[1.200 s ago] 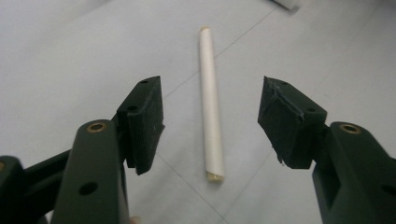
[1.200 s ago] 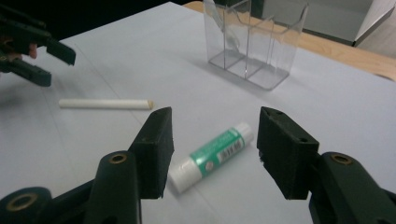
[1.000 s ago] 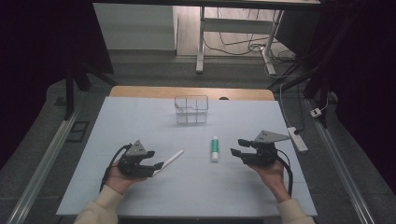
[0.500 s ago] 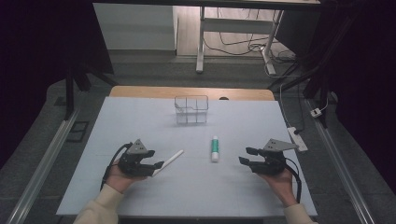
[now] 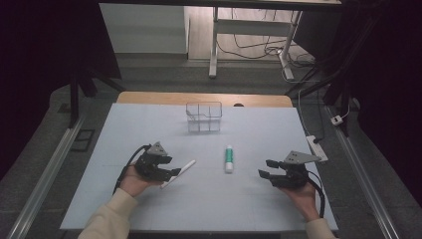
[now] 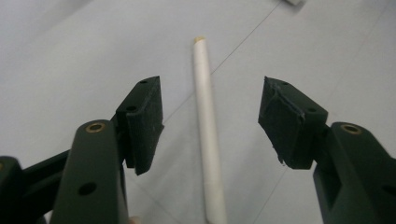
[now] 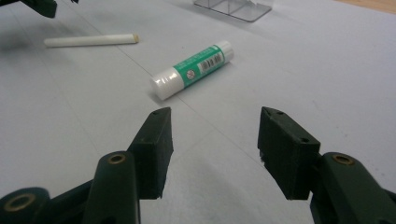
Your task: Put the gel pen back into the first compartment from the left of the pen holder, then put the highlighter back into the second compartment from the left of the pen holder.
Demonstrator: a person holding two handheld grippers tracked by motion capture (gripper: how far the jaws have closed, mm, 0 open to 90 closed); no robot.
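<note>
Near the clear organizer box [image 5: 204, 116], we are straddling the white stick [image 6: 206, 126] with our left gripper [image 6: 210, 121] wide (nothing gripped); the right gripper [image 7: 212, 149] is gaping short of the glue stick [image 7: 192, 69].

From above the near edge we look forward and down over the whole table [image 5: 149, 124], while each gripper camera sits low and close, both sharing the white stick [image 6: 208, 135] with our overhead view.
</note>
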